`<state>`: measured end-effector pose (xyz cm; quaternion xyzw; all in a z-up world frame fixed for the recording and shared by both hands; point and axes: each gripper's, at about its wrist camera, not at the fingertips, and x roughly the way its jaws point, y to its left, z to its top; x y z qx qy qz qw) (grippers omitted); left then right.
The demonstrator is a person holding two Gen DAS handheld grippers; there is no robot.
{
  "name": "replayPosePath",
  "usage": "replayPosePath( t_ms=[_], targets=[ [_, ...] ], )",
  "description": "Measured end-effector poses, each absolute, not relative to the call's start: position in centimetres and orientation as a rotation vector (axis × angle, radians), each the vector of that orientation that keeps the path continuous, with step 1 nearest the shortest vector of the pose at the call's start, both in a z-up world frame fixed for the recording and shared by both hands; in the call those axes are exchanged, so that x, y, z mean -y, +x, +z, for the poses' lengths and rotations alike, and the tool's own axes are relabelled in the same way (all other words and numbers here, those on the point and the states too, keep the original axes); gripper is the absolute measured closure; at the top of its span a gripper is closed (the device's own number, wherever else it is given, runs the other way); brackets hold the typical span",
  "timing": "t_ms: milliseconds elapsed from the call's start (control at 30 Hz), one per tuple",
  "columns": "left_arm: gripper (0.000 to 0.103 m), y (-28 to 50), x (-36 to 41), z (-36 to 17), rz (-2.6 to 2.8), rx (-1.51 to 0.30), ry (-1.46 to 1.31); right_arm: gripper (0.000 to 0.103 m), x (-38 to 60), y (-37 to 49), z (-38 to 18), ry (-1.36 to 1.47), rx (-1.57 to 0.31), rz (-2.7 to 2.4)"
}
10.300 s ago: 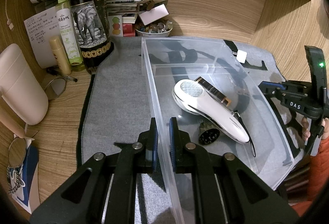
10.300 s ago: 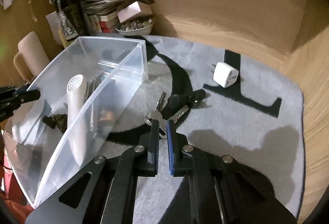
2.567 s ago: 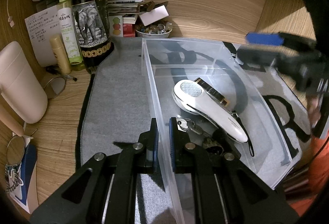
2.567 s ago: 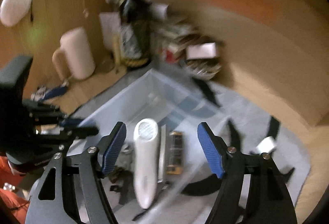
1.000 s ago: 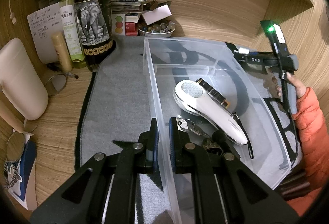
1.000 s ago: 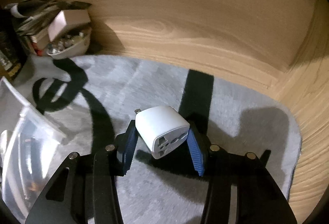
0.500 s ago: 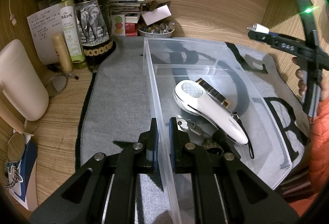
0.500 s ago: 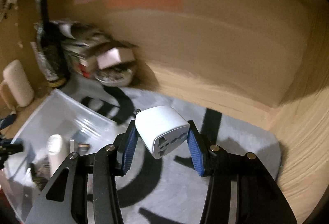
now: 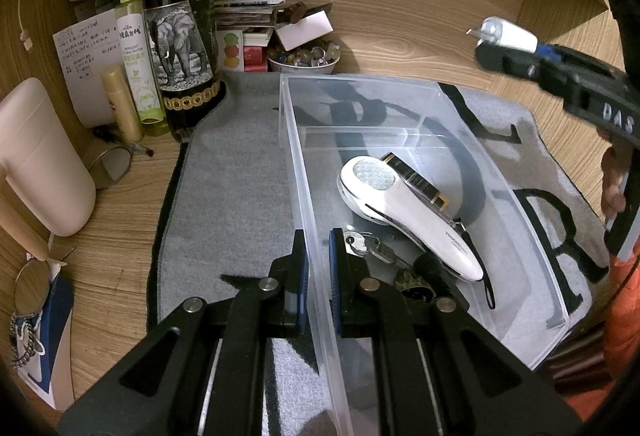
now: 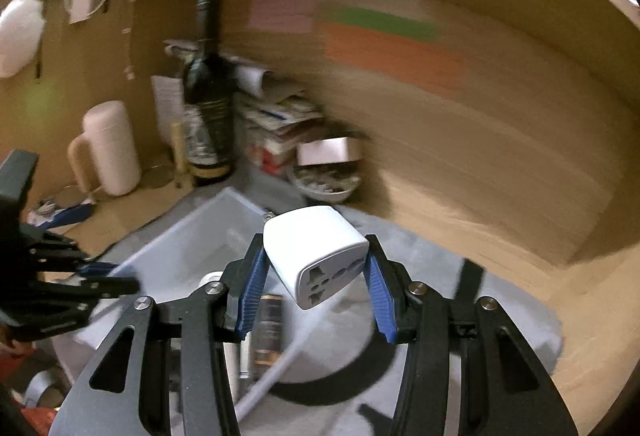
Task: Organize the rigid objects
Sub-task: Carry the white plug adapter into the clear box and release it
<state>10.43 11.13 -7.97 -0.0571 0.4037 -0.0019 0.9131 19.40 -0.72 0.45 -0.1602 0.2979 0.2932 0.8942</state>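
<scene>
Left wrist: left gripper [image 9: 316,248] clenched on the clear bin's [image 9: 460,96] near wall — white shaver [image 9: 404,208] and keys [image 9: 368,246] inside (bin on grey mat [image 9: 236,172]).
Right wrist: right gripper [image 10: 314,286] grasps white plug adapter [image 10: 316,248], raised above the bin — background blurred.

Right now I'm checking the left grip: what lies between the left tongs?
In the left wrist view, the left tongs straddle the near side wall of the clear plastic bin; only that wall sits between them.
</scene>
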Motion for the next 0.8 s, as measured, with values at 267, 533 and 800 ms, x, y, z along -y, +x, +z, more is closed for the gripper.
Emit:
replayPosePath(
  t_ms=[267,533,800],
  targets=[
    [0.094,10.4,-11.1,-7.9,-0.008,-0.828,-0.117,0.059,-3.1,17.9,-2.9,-0.401,-0.715,0.717],
    [0.094,10.3,-11.1,-8.0,-0.014,-0.825,-0.11,0.059,-5.3,17.1,-5.3,-0.472,-0.8,0.777],
    [0.094,10.2,-11.1,-8.1,-0.017,-0.82,-0.112,0.059,-6.0,17.1,-6.5,-0.512,-0.874,0.802]
  ],
)
